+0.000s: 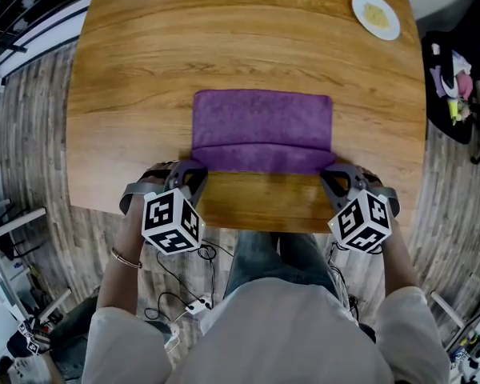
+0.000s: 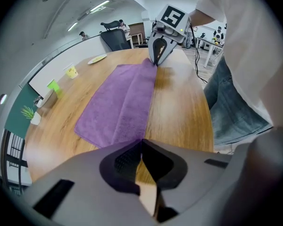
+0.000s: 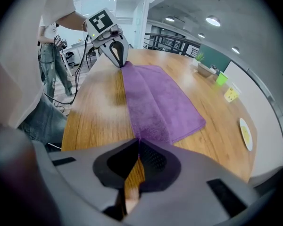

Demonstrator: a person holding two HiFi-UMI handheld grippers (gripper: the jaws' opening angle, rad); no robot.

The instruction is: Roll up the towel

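Now my left gripper (image 1: 194,169) and right gripper (image 1: 334,170) each clamped on a near corner of towel (image 1: 262,122). Towel lies ahead of jaws, by table (image 1: 136,70) near edge, long axis spanning between grippers. Roll should go away from me, both hands level.

Operator and hand-held rig: appearance.

Left claw (image 1: 194,170) and right claw (image 1: 334,174) have matte grey moulded housings. Their black inner pads (image 2: 120,160) carry a fine grid texture. Each claw has a white cube (image 1: 172,220) with black square markers on its faces. A thin black cable (image 1: 210,256) hangs below the left unit. The operator wears a white short-sleeved T-shirt (image 1: 288,334), blue-grey jeans (image 1: 260,254) and a thin bracelet (image 1: 126,258) at the left wrist.
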